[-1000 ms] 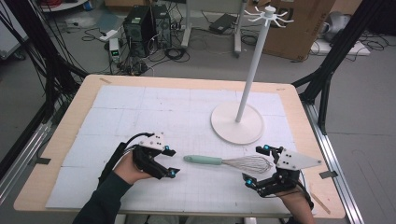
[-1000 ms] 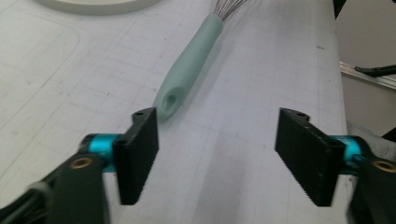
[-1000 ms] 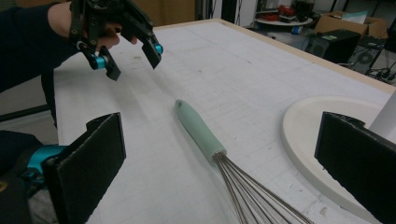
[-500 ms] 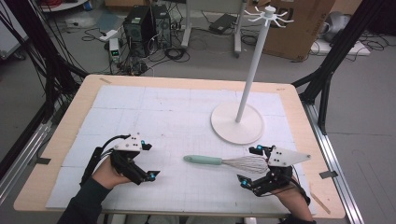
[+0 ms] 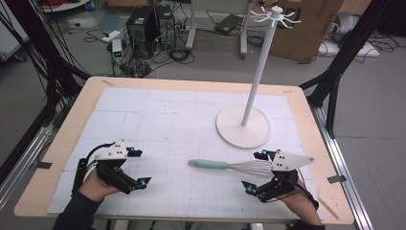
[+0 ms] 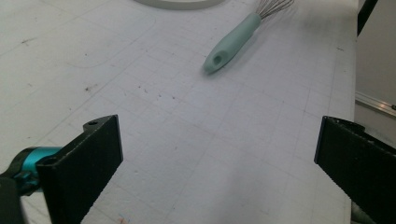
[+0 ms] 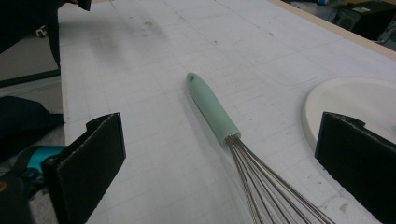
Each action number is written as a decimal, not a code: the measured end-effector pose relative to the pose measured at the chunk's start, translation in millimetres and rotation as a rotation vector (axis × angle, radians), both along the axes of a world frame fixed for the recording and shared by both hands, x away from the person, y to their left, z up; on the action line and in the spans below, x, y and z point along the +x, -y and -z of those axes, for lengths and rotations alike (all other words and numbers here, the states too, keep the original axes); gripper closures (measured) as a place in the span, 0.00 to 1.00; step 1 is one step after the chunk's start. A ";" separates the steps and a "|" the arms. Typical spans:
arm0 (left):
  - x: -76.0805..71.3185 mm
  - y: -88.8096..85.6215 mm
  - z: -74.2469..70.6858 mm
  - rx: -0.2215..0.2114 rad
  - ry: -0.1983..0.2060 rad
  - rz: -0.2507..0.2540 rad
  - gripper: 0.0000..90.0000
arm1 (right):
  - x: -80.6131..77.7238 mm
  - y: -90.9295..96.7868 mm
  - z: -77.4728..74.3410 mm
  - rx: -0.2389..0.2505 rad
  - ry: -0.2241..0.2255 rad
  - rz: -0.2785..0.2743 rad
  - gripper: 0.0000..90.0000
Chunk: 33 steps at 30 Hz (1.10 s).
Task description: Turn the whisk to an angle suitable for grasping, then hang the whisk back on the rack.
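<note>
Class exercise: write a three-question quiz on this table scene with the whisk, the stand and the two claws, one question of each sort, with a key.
1. True or false: the whisk hangs from the stand.
2. Which end of the whisk lies nearer the right claw? A) the green handle B) the wire head
3. Fill in: the left claw has its jaws ____ with nothing between them.

Key
1. False: it lies flat on the mat, beside the stand's base.
2. B: in the right gripper view the wires run down between the open jaws.
3. Open: the left gripper view shows bare mat between them.
</note>
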<state>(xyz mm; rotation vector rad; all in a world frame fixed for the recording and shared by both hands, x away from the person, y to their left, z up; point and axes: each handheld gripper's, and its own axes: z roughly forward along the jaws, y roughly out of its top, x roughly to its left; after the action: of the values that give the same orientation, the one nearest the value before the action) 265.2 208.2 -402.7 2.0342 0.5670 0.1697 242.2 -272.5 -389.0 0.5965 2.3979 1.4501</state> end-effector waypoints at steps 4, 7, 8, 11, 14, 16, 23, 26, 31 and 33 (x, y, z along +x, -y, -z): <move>0.8 -4.2 -0.1 -0.013 -0.002 -0.007 0.02 | -2.8 -4.1 0.0 -0.004 -0.007 -0.001 0.01; 0.8 -5.9 -0.2 -0.021 -0.002 -0.014 0.02 | -3.2 -7.9 -1.0 -0.021 -0.001 -0.006 0.01; 0.8 -6.0 0.0 -0.020 -0.001 -0.016 0.02 | -2.9 -9.2 -1.6 -0.029 0.000 -0.009 0.01; 0.2 -5.9 0.7 -0.013 0.001 -0.011 0.02 | -1.3 -13.6 -3.6 -0.057 0.018 -0.003 0.01; 0.0 -5.6 1.6 -0.008 0.003 -0.010 0.02 | -0.2 -17.7 -5.3 -0.080 0.022 -0.001 0.01; 0.2 -5.9 2.2 -0.008 0.003 -0.012 0.02 | 1.1 -19.6 -6.0 -0.090 0.025 0.001 0.01; 1.8 -6.7 4.1 -0.011 -0.005 -0.012 0.02 | 5.0 -27.0 -6.5 -0.141 0.022 -0.010 0.01; 2.1 -6.8 4.8 -0.011 -0.007 -0.014 0.02 | 7.1 -30.0 -6.7 -0.153 0.019 -0.015 0.01; 2.0 -5.6 5.1 -0.005 -0.005 -0.015 0.02 | 10.1 -35.6 -6.9 -0.199 0.011 -0.031 0.01; 1.8 -5.2 5.5 0.004 -0.003 -0.017 0.02 | 10.5 -38.2 -8.1 -0.216 0.015 -0.030 0.01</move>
<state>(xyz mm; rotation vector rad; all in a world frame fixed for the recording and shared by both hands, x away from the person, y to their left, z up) 267.1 213.4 -408.2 2.0343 0.5868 0.1780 252.7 -234.3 -381.0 0.4979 2.5173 1.1806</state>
